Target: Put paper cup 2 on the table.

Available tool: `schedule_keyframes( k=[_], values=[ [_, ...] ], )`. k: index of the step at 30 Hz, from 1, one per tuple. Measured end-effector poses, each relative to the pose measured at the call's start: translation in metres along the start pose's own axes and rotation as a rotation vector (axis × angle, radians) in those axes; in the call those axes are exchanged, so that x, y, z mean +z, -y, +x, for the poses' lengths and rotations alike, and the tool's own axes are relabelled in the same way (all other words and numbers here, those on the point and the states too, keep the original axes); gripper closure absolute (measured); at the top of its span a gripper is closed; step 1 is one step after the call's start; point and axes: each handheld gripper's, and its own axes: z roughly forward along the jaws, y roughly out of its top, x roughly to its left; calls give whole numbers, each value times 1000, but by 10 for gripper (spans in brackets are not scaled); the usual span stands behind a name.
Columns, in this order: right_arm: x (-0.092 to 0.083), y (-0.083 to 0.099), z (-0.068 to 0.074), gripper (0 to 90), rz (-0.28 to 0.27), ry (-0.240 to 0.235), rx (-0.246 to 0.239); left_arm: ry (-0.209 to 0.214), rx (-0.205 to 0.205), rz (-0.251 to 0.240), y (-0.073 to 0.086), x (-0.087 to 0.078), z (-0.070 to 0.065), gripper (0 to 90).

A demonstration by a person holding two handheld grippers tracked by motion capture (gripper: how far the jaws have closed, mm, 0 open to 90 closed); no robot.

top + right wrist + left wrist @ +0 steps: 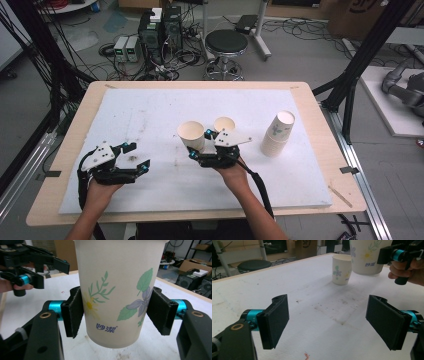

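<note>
Your right gripper (115,312) is clamped on a paper cup (117,290) with a flower print, holding it upright just above the white mat (150,115). That cup hangs just left of a second cup (224,125) standing on the mat, with the stack of cups (278,134) farther right. Your left gripper (327,322), jaws wide with nothing between them, rests well left of the held cup.

White floral paper cup (117,292), upright, off the table, btwn right-gripper pads; 2nd cup (224,124) just behind.
</note>
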Motion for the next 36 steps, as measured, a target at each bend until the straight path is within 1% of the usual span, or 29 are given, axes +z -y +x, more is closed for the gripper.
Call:
schedule_keyframes(
  k=[1, 2, 4, 5, 6, 10, 14, 15, 16, 20, 21, 23, 24, 26, 28, 29, 32, 36],
  values=[
    [7, 2, 1, 349, 6, 1, 10, -5, -1, -1, 0, -1, 1, 188],
    [7, 2, 1, 349, 6, 1, 10, -7, -2, -3, 0, -1, 1, 188],
    [15, 5, 1, 349, 21, 0, 21, -11, -3, -4, 0, -1, 2, 188],
    [23, 8, 3, 349, 37, 2, 26, -12, -5, -3, 1, -1, 3, 188],
    [23, 8, 3, 349, 37, 2, 26, -13, -6, -1, 1, -1, 3, 188],
    [38, 13, 4, 349, 74, 16, 41, -9, -4, 1, 1, 0, 3, 188],
    [48, 20, 2, 350, 100, 28, 74, -10, -7, 1, 1, 0, 4, 188],
    [52, 23, 2, 349, 125, 33, 82, -10, -7, 1, 1, 0, 4, 188],
    [52, 23, 2, 349, 125, 33, 82, -9, -8, 3, 2, 0, 4, 188],
    [60, 28, 3, 349, 185, 39, 78, -9, -9, 8, 2, 1, 4, 188],
    [64, 30, 4, 349, 219, 45, 86, -9, -9, 9, 2, 1, 4, 188],
    [65, 29, 4, 349, 225, 44, 82, -10, -12, 8, 3, 1, 5, 188],
    [66, 29, 4, 349, 233, 44, 71, -10, -12, 9, 3, 1, 5, 188],
    [68, 28, 5, 348, 265, 41, 70, -9, -13, 10, 3, 1, 5, 188],
    [69, 28, 5, 346, 276, 42, 61, -9, -12, 14, 3, 2, 5, 189],
    [68, 28, 5, 345, 286, 42, 70, -10, -15, 14, 3, 2, 5, 189],
    [67, 28, 4, 344, 297, 39, 74, -8, -16, 18, 4, 2, 5, 189],
    [63, 27, 5, 344, 324, 39, 47, -8, -17, 19, 4, 2, 6, 190]
  ],
)
